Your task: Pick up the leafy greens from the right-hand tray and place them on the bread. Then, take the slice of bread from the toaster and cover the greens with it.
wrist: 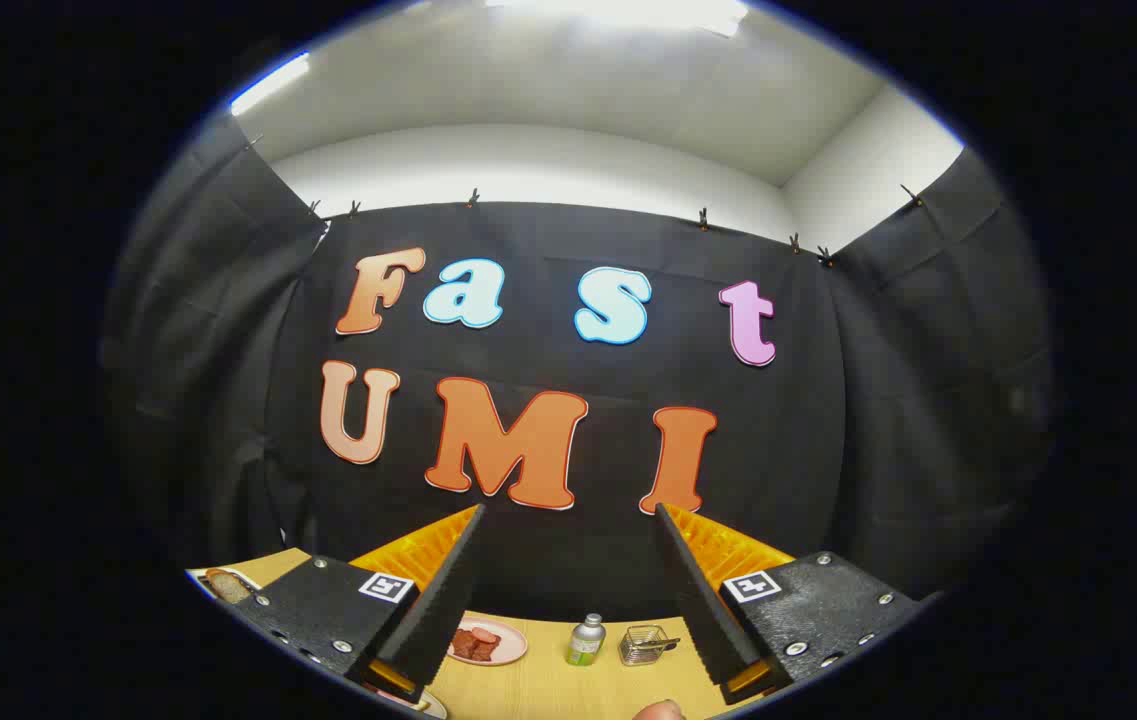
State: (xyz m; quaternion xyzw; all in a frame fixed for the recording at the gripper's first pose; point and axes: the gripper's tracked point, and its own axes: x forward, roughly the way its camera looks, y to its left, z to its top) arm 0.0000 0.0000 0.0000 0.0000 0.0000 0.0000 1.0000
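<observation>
**Holding the claw high, spread and empty, over the desk**

Hovering above the desk [548, 690], the claw [568, 520] points at the black cloth wall [568, 450] rather than down at the food. Its two fingers are spread wide apart, with nothing between them; their tips stand out against the cloth in the lower middle of the frame.

The wooden desk shows as a narrow strip along the bottom of the frame, mostly in the gap between the fingers. In that gap, close beside the left finger, sits a pink plate [511, 645] with reddish slices of meat [475, 643] on it. Right of the plate stands a small metal bottle [586, 640] with a green label, upright. Just right of the bottle is a small wire basket [644, 645], near the right finger.

At the lower left of the frame, outside the left finger, a plate [213, 580] carries a slice of bread [227, 584]; it is partly cut off by the finger's body. Under the left finger, at the very bottom of the frame, the rim of another plate [425, 703] peeks out; what lies on it cannot be told.

At the bottom edge, between the fingers, a fingertip [660, 710] of the person's hand shows.

Above the cloth, the white wall [528, 165] and ceiling [568, 70] fill the upper part of the frame, with a bright light [618, 12] at the top.
</observation>
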